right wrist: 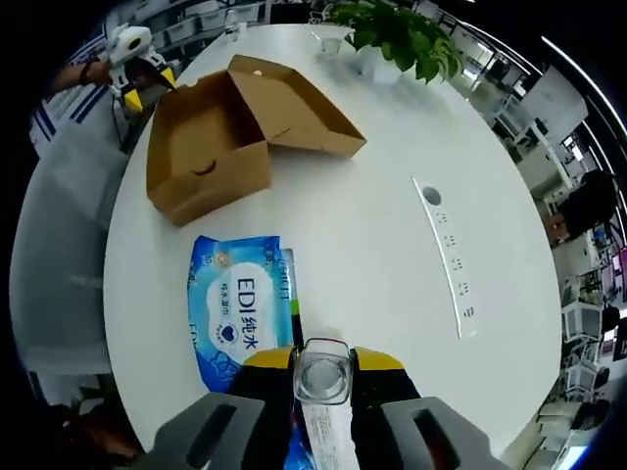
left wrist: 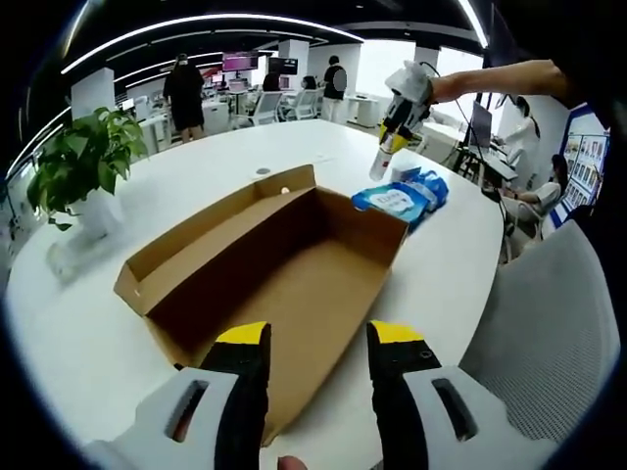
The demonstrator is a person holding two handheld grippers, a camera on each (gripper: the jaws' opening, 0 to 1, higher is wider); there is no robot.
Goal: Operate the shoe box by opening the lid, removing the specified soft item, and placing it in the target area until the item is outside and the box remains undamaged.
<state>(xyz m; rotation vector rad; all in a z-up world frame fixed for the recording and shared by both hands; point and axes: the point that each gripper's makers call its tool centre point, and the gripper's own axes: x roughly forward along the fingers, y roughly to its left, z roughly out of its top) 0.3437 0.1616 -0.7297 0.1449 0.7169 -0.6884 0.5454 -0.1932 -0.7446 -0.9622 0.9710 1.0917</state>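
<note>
Between the right gripper [right wrist: 322, 367] fingers sits a small clear bottle [right wrist: 321, 374], gripped above the blue wipes pack [right wrist: 238, 308], which lies on the table [right wrist: 392, 225] just outside the open box [left wrist: 284, 269]. The left gripper [left wrist: 318, 348] hangs over the box, fingers apart, holding nothing. To finish well, I'd lift both hands straight away without nudging the cardboard walls.

We see the open brown cardboard shoe box [left wrist: 274, 264] with nothing inside, so tongs can drop straight into it. Just beside its far end lies the blue wet-wipe pack [right wrist: 240, 308], with the right tongs [left wrist: 392, 137] above it. The white round table [right wrist: 392, 147] is bare toward the potted green plant [left wrist: 83, 162] and the inset socket strip [right wrist: 446, 255].
</note>
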